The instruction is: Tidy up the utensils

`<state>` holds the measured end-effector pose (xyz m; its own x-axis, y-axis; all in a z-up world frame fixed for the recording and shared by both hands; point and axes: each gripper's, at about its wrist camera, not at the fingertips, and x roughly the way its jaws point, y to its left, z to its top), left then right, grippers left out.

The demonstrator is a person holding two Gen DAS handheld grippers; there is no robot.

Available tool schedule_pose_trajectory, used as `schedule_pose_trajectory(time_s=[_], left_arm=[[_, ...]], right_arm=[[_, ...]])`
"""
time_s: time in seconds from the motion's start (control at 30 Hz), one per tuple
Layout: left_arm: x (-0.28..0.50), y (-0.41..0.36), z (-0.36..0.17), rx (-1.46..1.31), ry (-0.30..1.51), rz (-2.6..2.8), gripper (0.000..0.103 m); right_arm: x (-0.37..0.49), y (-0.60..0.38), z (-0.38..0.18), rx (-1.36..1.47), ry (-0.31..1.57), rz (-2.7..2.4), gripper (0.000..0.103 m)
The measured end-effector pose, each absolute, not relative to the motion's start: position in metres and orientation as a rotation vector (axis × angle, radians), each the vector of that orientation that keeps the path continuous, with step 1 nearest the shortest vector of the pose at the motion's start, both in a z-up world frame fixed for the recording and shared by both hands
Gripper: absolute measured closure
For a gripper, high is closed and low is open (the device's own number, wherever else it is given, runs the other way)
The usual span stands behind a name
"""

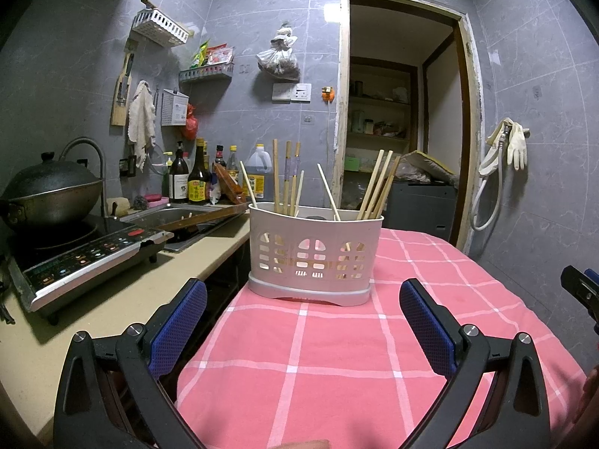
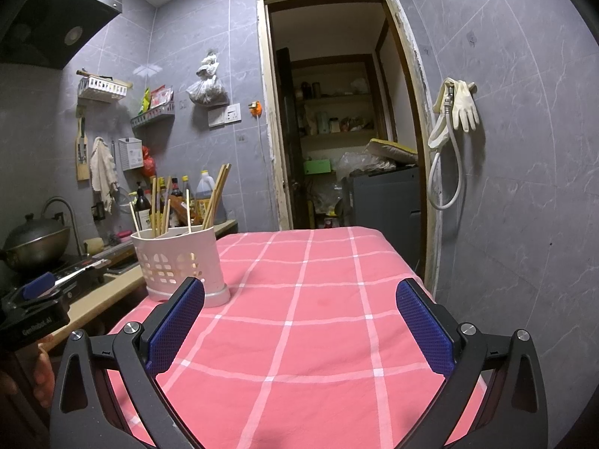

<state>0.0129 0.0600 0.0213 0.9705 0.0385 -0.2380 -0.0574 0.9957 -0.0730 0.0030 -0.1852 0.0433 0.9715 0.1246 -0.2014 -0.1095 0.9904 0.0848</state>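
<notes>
Left view: sink (image 1: 187,217) behind caddy (image 1: 314,258); right view: range hood (image 2: 56,22).

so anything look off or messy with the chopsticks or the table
Mostly tidy. The chopsticks stand in the white holder but splay at different angles across its compartments, one lone stick leaning by itself. The pink checked cloth shows nothing spilled.

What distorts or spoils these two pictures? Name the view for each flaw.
Left wrist view: fisheye bends the door frame and darkens the corners; a bright glare patch sits on the wall tile; the holder with its chopsticks is sharp. Right wrist view: the same bending of the door frame, dim light, a faint reflection on the tile.
</notes>
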Motion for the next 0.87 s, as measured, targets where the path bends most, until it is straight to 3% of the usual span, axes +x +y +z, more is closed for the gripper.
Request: schedule_pose_trajectory(time_s=[0.87], left_arm=[[0.0121, 0.0519, 0.0222, -0.063, 0.233, 0.05, 0.002]], right_arm=[[0.0023, -0.1835, 0.0435, 0.073, 0.211, 0.119, 0.0]])
